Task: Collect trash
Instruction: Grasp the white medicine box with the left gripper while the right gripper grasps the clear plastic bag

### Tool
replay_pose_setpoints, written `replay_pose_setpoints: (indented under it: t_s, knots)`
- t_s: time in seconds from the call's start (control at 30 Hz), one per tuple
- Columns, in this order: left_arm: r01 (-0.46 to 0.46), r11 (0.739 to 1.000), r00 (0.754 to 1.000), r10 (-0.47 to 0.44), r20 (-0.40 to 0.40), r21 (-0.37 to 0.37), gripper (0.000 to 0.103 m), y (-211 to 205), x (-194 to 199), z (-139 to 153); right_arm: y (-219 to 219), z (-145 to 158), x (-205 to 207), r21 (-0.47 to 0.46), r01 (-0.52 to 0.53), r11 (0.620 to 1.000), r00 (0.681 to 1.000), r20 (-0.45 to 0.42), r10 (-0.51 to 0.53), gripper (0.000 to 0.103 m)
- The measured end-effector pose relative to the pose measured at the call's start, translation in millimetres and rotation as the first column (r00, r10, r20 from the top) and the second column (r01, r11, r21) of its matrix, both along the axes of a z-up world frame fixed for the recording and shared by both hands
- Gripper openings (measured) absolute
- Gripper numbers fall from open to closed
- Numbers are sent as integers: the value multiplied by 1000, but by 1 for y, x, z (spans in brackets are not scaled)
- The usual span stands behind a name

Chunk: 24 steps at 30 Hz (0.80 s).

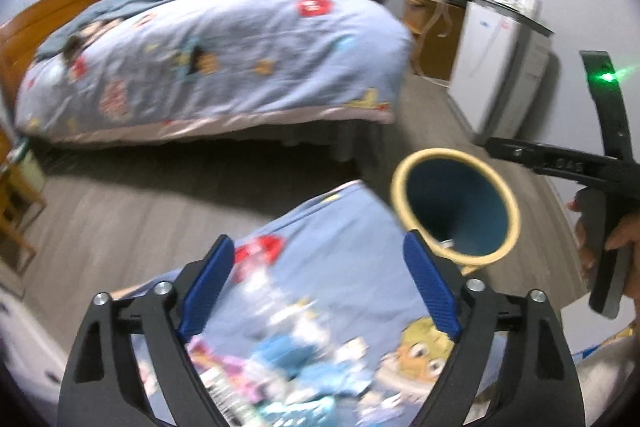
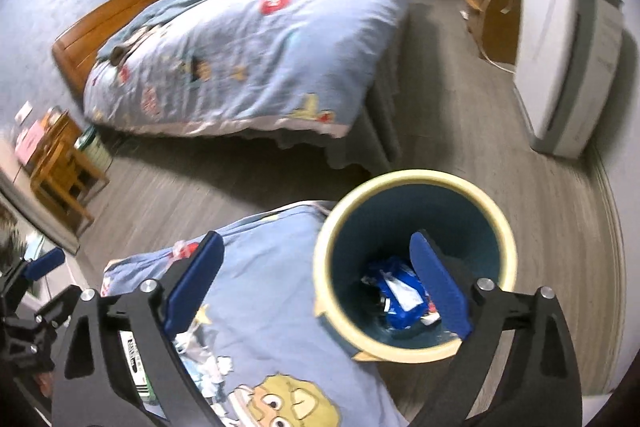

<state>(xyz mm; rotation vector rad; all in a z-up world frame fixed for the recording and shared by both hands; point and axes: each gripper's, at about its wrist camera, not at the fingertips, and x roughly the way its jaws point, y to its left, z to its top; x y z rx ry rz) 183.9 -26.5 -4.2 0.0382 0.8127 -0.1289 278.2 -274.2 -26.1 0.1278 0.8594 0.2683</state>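
Both claws apart, empty: left claw (image 1: 320,287) over bed corner, right claw (image 2: 316,283) by bin (image 2: 416,223) w/ blue wrapper (image 2: 400,297) inside.

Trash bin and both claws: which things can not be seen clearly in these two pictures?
- Bottom of the trash bin, left wrist view: too dark, and the left claw covers its near rim.
- Wrappers in the bin, right wrist view: the right claw partly covers them; print too small to read.
- Litter on the blanket, left wrist view: motion blur, shapes unclear.
- Floor under the bed, right wrist view: in shadow.
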Motion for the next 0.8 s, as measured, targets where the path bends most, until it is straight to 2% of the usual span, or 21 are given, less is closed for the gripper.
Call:
replay_pose_setpoints:
  t_s: [0.23, 0.37, 0.47, 0.57, 0.7, 0.8]
  knots:
    - [-125, 992, 992, 125, 3, 17, 91, 67, -45, -4, 55, 5, -16, 5, -85, 996, 996, 12, 85, 97]
    - [-184, 983, 983, 184, -4, 5, 92, 99, -67, -17, 87, 0, -24, 11, -121, 993, 993, 9, 121, 97]
    - [-225, 974, 974, 225, -32, 0, 92, 116, -78, -37, 109, -11, -26, 8, -146, 989, 989, -21, 146, 97]
    - [-260, 966, 961, 259, -98, 2, 92, 125, -79, -65, 128, -22, -26, -11, -165, 986, 985, -44, 164, 97]
    - [-289, 957, 943, 291, -159, 37, 92, 122, -81, -101, 154, -40, -20, -29, -179, 983, 981, -83, 176, 97]
    - [-291, 956, 937, 293, -191, 36, 92, 115, -82, -125, 166, -55, -17, -32, -184, 982, 977, -112, 179, 97]
